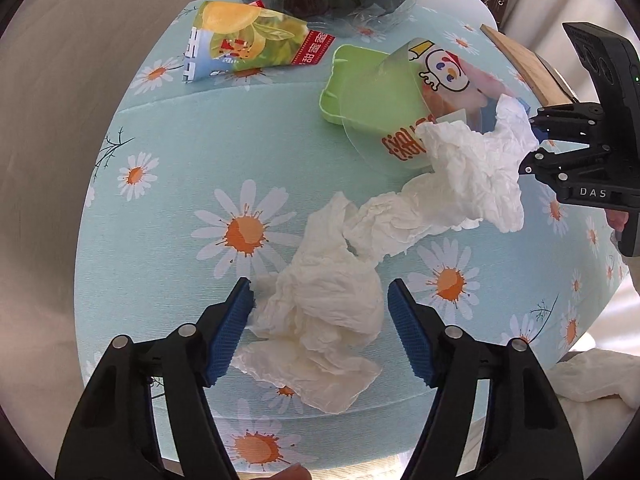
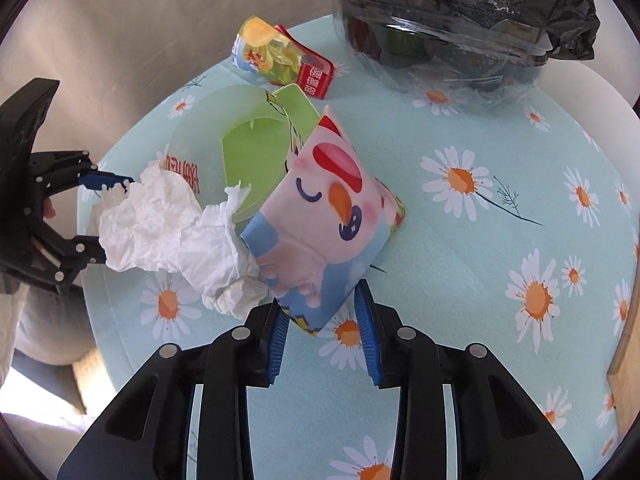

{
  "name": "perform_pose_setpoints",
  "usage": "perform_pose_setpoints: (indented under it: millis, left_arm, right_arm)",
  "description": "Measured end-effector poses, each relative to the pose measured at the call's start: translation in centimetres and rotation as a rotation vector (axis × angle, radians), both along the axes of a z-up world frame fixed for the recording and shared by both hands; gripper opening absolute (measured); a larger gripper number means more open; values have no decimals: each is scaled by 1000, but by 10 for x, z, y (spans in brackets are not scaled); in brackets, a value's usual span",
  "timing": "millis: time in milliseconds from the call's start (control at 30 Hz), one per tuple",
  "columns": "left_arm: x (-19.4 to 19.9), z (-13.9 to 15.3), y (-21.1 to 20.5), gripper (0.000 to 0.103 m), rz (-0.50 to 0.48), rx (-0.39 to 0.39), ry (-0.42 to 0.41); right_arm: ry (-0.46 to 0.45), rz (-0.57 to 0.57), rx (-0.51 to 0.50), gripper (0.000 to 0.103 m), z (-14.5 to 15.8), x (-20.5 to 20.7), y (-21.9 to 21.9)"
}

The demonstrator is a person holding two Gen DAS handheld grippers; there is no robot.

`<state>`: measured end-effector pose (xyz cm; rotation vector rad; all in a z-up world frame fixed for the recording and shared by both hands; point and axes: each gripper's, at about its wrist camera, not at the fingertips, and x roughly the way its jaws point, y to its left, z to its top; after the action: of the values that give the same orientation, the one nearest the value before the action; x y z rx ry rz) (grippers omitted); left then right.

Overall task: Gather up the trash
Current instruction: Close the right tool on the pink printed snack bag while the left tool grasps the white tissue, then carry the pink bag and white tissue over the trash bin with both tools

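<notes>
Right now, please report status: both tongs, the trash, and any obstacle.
Left tongs open around crumpled tissue. Right tongs closing on cartoon wrapper, grip unclear. Second tissue lies against wrapper. Bin across table, path open.

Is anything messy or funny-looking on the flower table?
Yes. Crumpled white tissue trails across the daisy tablecloth. The cartoon bird packet lies tipped against the green tray, and a lemon wrapper lies flat near the bag-lined bin.

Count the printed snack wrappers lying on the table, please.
2: the lemon wrapper at the far side near the bin, and the cartoon wrapper between the right gripper fingers. Others may be hidden.
</notes>
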<state>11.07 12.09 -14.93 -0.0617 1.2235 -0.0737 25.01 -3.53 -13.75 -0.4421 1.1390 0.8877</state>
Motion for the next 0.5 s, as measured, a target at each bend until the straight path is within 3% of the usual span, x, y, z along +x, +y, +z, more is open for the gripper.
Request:
perform_pose_setpoints:
  millis: [33, 133, 500]
  left_arm:
    - [1, -2, 4, 45, 17, -29, 13]
    - [0, 0, 14, 33, 53, -74, 13]
    - [-2, 16, 27, 27, 30, -49, 54]
  right_arm:
    - [-2, 3, 5, 23, 1, 2, -3]
    - [4, -17, 27, 19, 8, 10, -17]
    - [-19, -64, 76, 19, 42, 31, -68]
